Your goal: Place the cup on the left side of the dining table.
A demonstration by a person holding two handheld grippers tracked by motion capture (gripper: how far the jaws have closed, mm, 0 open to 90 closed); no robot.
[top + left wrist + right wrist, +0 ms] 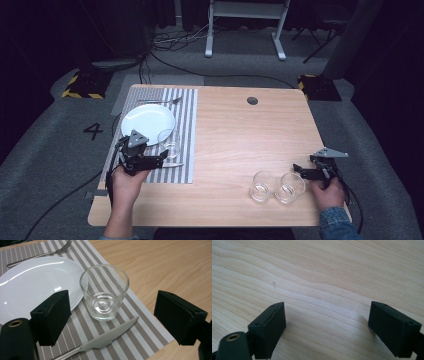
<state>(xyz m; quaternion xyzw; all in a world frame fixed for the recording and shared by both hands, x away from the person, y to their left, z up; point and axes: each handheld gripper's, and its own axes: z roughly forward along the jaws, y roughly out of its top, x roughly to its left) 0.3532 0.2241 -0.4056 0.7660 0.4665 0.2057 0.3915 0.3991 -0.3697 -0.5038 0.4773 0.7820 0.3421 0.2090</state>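
On the striped placemat lie a white plate, a fork beyond it and a knife in front. A clear glass stands upright beside the plate. My left gripper is open just short of that glass, with the knife between its jaws and the plate to the left. Two more clear glasses stand side by side near the front edge. My right gripper is open beside them, over bare wood.
The wooden table has a round cable hole near its far edge. Beyond the table are floor cables and a white desk frame.
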